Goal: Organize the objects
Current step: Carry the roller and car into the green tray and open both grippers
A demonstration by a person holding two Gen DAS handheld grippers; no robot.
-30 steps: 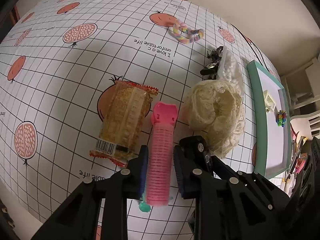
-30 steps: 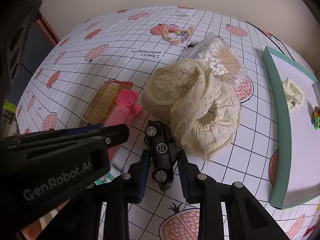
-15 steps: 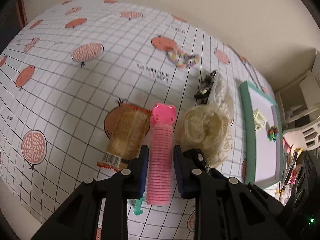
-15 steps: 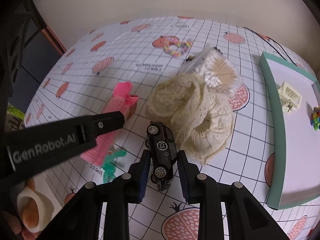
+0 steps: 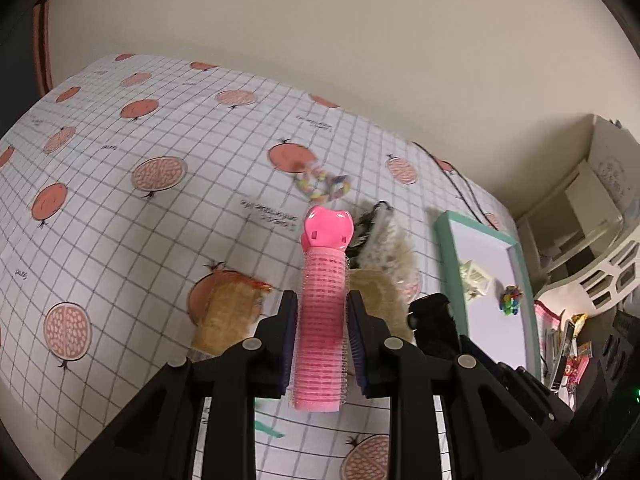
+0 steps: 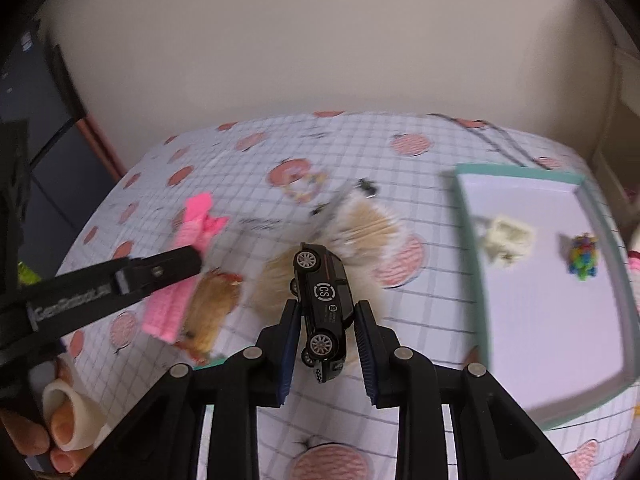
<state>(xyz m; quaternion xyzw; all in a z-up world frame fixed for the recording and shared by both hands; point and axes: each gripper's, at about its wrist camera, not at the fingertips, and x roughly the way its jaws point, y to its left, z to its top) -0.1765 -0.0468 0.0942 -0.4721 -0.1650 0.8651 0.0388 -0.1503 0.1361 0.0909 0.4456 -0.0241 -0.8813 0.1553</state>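
Observation:
My left gripper is shut on a pink hair roller, held off the checked tablecloth with its clip end pointing forward. In the right wrist view that roller shows at the left, in the left gripper's fingers. My right gripper is shut on a black toy car, which hangs above the table with its nose away from me. A teal-rimmed white tray lies to the right, holding a white plastic piece and a small multicoloured toy.
On the cloth below lie a snack packet, a cream lace cloth, a bag of cotton swabs and a pastel hair tie. A person's hand shows at the lower left. White shelving stands beyond the tray.
Both grippers have risen from the table, the left lifting the pink roller and the right lifting the black car. The table now looks further away and the wall fills the top.

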